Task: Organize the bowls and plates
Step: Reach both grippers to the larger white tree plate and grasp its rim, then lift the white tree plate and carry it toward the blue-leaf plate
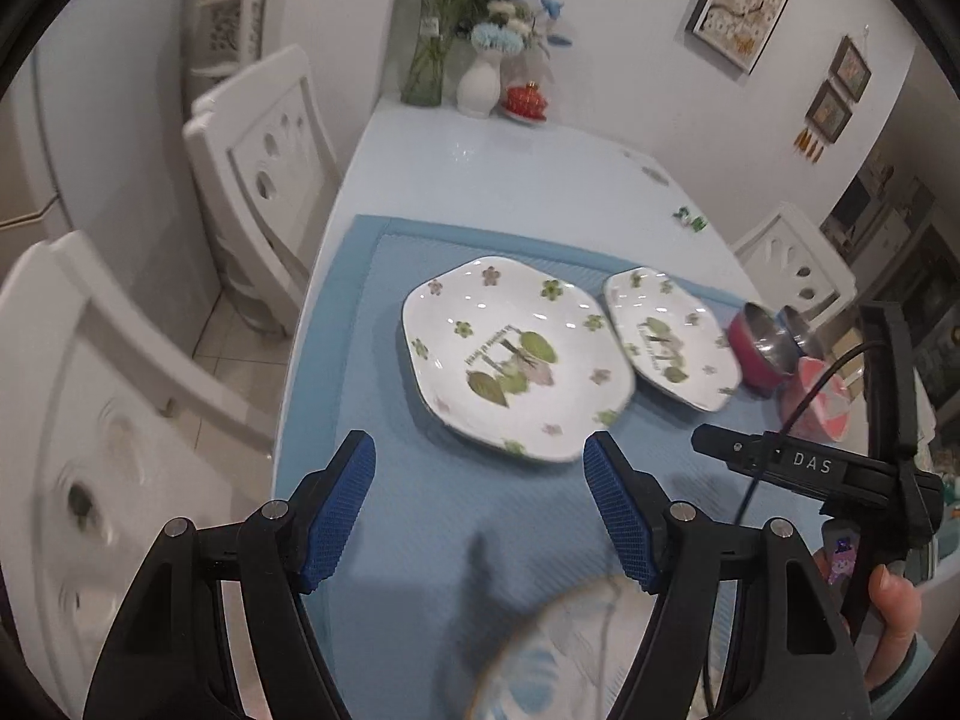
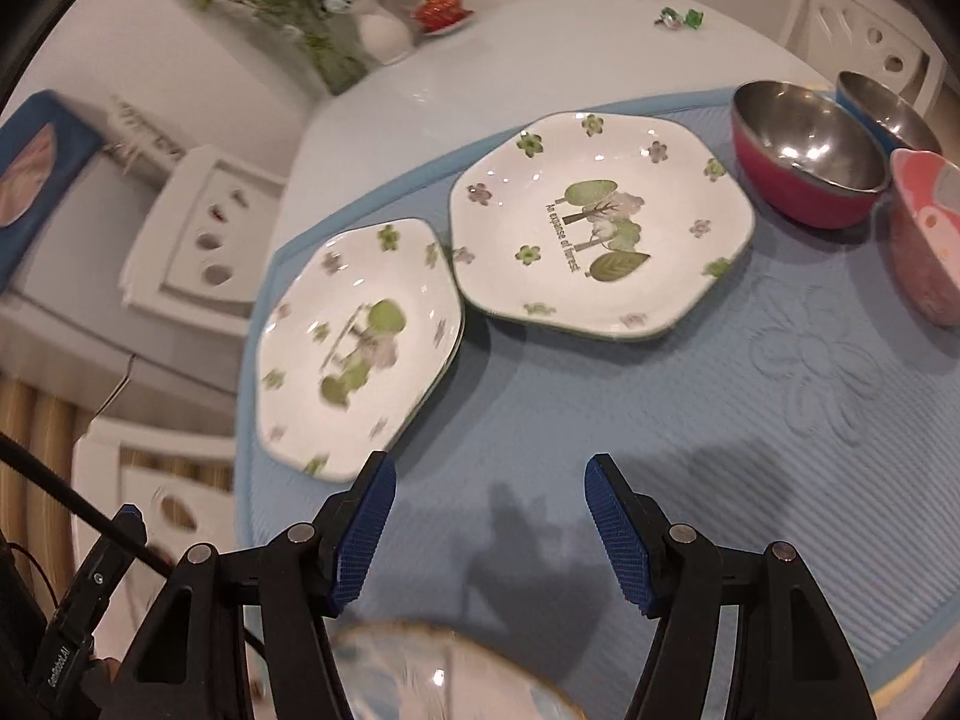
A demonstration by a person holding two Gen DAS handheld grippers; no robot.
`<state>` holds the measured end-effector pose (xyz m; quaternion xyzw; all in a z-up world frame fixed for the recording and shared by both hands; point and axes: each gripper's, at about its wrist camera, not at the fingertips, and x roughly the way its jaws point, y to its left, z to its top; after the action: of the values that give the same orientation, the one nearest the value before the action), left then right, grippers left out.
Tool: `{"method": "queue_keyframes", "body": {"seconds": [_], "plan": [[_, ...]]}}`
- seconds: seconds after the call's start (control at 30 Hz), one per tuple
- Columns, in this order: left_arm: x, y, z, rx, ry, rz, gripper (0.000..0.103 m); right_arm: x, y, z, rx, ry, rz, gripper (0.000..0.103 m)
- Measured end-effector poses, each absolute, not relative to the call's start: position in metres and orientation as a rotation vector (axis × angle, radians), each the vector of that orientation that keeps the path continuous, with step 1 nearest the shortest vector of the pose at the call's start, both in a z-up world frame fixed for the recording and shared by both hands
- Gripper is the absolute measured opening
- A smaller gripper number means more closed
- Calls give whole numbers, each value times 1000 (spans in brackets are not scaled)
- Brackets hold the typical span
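Observation:
Two white hexagonal plates with green tree prints lie side by side on a blue mat (image 2: 750, 420). In the left wrist view the nearer plate (image 1: 516, 360) lies just beyond my open left gripper (image 1: 480, 450), and the second plate (image 1: 672, 339) is to its right. In the right wrist view they are the left plate (image 2: 354, 348) and right plate (image 2: 600, 228). My open right gripper (image 2: 489, 474) hovers over bare mat. A red steel-lined bowl (image 2: 807, 159), a blue steel-lined bowl (image 2: 888, 111) and a pink bowl (image 2: 927, 234) stand at the right. A blurred pale dish (image 2: 432, 678) lies under both grippers.
White chairs (image 1: 258, 168) stand along the table's left side and another (image 1: 792, 270) on the far right. Vases with flowers (image 1: 480, 78) and a red ornament (image 1: 527, 99) stand at the table's far end. Small green items (image 1: 690, 219) lie on the bare tabletop.

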<state>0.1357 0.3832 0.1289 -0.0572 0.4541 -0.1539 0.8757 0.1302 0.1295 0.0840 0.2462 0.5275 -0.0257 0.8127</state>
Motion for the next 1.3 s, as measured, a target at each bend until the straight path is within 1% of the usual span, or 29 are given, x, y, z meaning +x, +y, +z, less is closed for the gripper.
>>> {"method": "queue_keyframes", "body": {"seconds": [0.03, 0.07, 0.17, 0.2, 0.27, 0.57, 0.6, 0.63, 0.67, 0.7, 0.73, 0.77, 0.8, 0.83, 0.97, 1.2, 1.3], "plan": [[144, 383, 124, -115, 955, -322, 70, 139, 132, 79, 521, 1133, -64, 61], [156, 383, 117, -112, 968, -320, 70, 146, 135, 76, 518, 1139, -65, 56], [185, 386, 97, -135, 997, -314, 69, 166, 145, 64, 483, 1156, -84, 51], [194, 386, 90, -145, 1010, -309, 66, 171, 146, 61, 477, 1162, -91, 47], [208, 389, 78, -164, 1031, -303, 63, 182, 150, 54, 484, 1174, -90, 46], [244, 392, 42, -246, 1086, -317, 61, 206, 165, 39, 390, 1183, -92, 43], [247, 390, 39, -252, 1090, -325, 59, 208, 166, 37, 383, 1184, -85, 39], [249, 389, 36, -256, 1096, -334, 54, 210, 167, 35, 379, 1187, -80, 38], [251, 388, 34, -259, 1102, -339, 52, 213, 169, 32, 375, 1190, -75, 36], [253, 386, 30, -262, 1112, -346, 46, 216, 171, 30, 368, 1194, -70, 32], [254, 384, 28, -266, 1117, -354, 38, 217, 173, 29, 362, 1195, -64, 30], [255, 383, 26, -269, 1122, -366, 34, 215, 174, 29, 355, 1186, -58, 29], [255, 381, 23, -270, 1127, -382, 24, 214, 176, 31, 333, 1176, -63, 29], [256, 379, 21, -268, 1131, -388, 20, 214, 178, 32, 317, 1173, -64, 29], [255, 381, 20, -259, 1114, -376, 16, 212, 183, 35, 281, 1165, -51, 29], [246, 402, 34, -237, 1090, -363, 16, 203, 213, 42, 275, 1176, 66, 29], [245, 410, 31, -223, 1103, -340, 16, 198, 225, 40, 261, 1186, 67, 29]]}}
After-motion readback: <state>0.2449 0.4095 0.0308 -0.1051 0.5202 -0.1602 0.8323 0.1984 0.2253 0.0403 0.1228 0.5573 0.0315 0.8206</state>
